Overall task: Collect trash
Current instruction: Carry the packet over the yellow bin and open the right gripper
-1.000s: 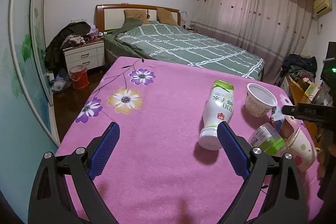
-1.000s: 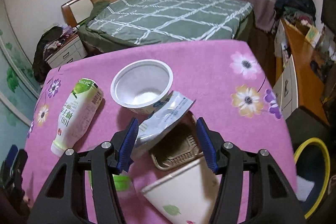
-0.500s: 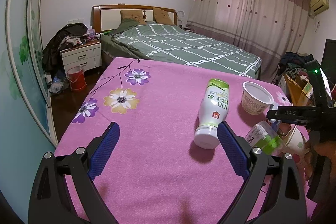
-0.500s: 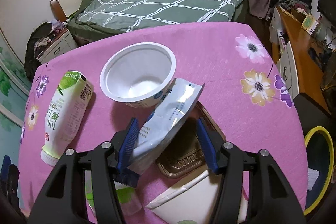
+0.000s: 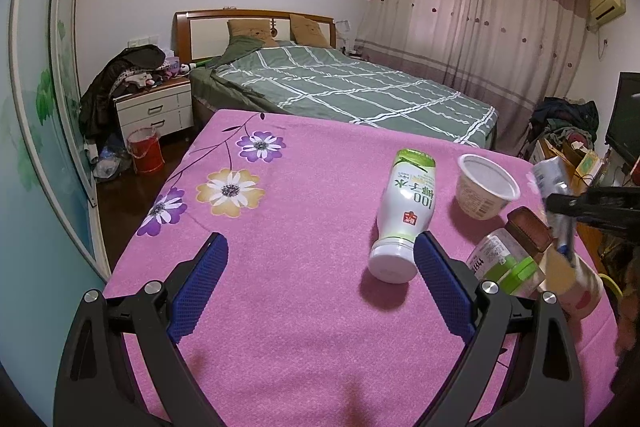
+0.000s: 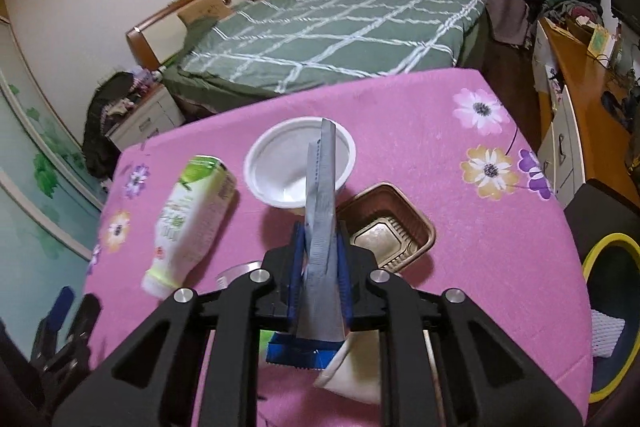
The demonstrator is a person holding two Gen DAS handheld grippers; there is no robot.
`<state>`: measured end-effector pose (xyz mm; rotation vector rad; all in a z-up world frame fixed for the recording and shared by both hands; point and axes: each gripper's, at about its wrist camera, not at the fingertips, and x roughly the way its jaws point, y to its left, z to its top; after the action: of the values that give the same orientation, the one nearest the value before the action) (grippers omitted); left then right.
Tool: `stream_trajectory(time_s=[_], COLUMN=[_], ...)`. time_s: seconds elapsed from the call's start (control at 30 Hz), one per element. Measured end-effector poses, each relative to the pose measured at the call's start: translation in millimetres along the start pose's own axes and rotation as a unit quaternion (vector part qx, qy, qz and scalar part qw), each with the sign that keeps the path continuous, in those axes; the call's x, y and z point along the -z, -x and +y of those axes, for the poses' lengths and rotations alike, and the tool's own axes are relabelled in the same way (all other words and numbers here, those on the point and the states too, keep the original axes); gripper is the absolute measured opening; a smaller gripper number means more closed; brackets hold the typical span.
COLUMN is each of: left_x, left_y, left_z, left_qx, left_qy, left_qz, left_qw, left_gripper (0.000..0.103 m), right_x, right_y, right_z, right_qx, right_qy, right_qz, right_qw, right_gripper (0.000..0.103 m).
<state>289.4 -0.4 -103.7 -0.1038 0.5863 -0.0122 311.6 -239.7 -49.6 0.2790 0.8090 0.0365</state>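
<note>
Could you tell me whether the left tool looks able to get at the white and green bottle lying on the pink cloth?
Probably yes: the left tool is open and empty, and the bottle lies just ahead by its right finger, with nothing between.

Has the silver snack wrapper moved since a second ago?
Yes. The silver wrapper, then leaning against the white bowl, now stands edge-on, clamped in the right gripper and lifted off the brown tray.
</note>
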Motion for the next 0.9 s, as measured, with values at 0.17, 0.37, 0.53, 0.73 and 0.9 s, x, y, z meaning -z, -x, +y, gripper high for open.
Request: stream_trajectory(time_s=[0.17,0.37,0.53,0.73,0.9], left_x=[0,1,0,0,0], left_y=[0,0,0,0,0], left_z=[-2,-7,-7,-7,-10], left_qx=[0.001,0.0,0.0,0.0,-0.001], left_qy=[-0.003,-0.014,-0.016,-0.017,-0.026], left_qz=[0.0,-0.003,-0.004,-0.004,-0.008], left_qw=[1.0,0.9999,0.9999,0.9998,0.9996], left_gripper=[0.093,0.093,0.093,0.093,0.093], right_x=[1,-1,8,38,63], right_y=[37,79,99,104,100], right_z=[-8,-14,-41,-140,-220], right_qx=[-0.028,-0.059,-0.015,0.109,0.181], right_qy=[-0.005,-0.001,0.0,-0.057,-0.114], right_qz=[-0.035,-0.077,-0.101,-0.095,-0.071], right_qw=[0.999,0.995,0.995,0.988,0.974], right_gripper=[0.015,0.015,0.015,0.016,0.017])
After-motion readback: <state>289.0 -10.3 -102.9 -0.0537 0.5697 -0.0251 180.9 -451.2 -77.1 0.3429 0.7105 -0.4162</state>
